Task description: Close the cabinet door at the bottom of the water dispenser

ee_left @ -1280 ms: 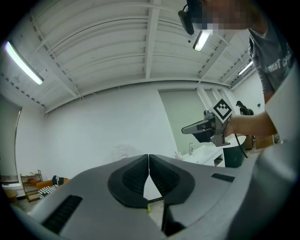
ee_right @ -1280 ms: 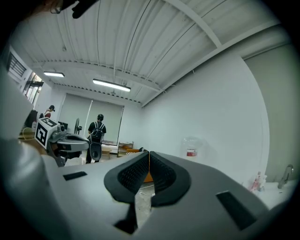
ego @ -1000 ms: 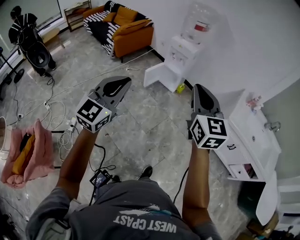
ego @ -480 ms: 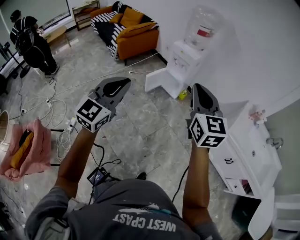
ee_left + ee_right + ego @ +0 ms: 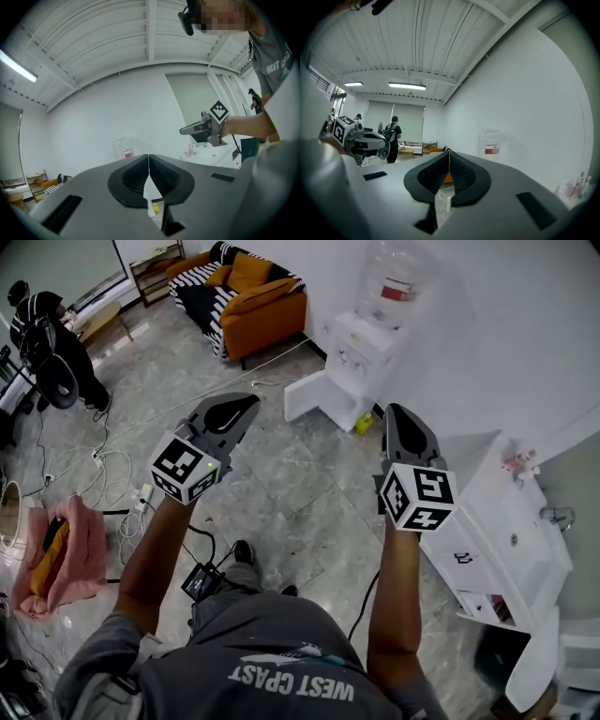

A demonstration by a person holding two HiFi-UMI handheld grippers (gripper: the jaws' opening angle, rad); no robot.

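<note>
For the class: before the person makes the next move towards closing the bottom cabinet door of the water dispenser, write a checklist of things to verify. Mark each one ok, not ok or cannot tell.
1. Cabinet door of the water dispenser in view and standing open: ok.
2. Left gripper jaws together, nothing held: ok.
3. Right gripper jaws together, nothing held: ok.
4. A gripper touching the door: not ok; both hang well short of it.
5. Yellow thing at the dispenser's base out of the door's swing: cannot tell.
</note>
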